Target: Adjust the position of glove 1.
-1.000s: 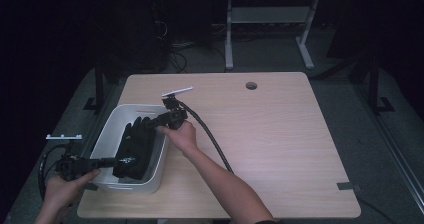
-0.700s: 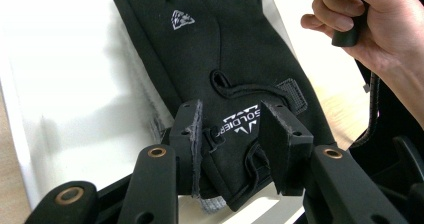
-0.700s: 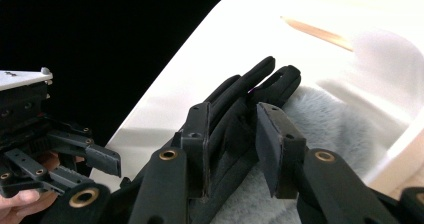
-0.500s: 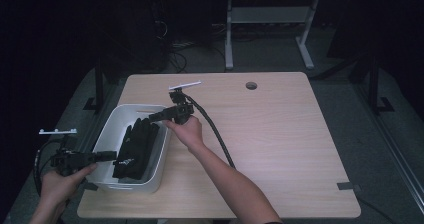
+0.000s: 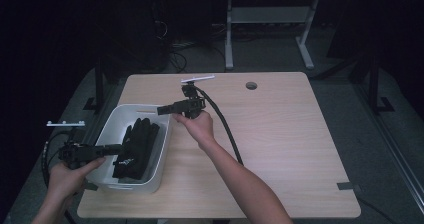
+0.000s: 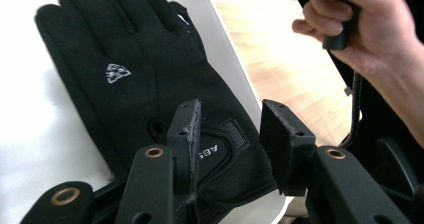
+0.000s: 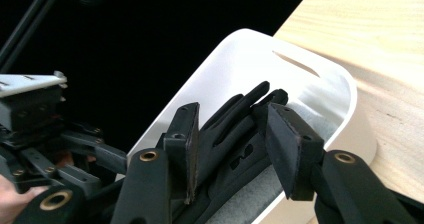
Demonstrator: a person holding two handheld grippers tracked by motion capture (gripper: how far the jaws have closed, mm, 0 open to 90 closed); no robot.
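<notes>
In the high view we hold the left gripper [image 5: 114, 148] at the near left rim of the white bin [image 5: 111, 125], pointing toward 3 o'clock, jaws spread with nothing pinched. The black gloves [image 5: 136, 147] lie flat in the bin just past its tips, at 3 o'clock from it, fingers toward 12 o'clock. In the left gripper view the gloves [image 6: 145, 89] sit beyond and below the parted jaws, untouched, a small white logo on the back of the upper one.

Farther off, our right gripper [image 5: 165, 109] hovers over the bin's far right corner, pointing toward 9 o'clock; its jaws have just been opening and hold nothing. The gloves lie at about 7 o'clock from it. The bin's wall stands between each gripper and the gloves.

The bin rests on the left part of the wooden bench [image 5: 280, 134], whose round hole [image 5: 251, 85] lies at 1 o'clock.
</notes>
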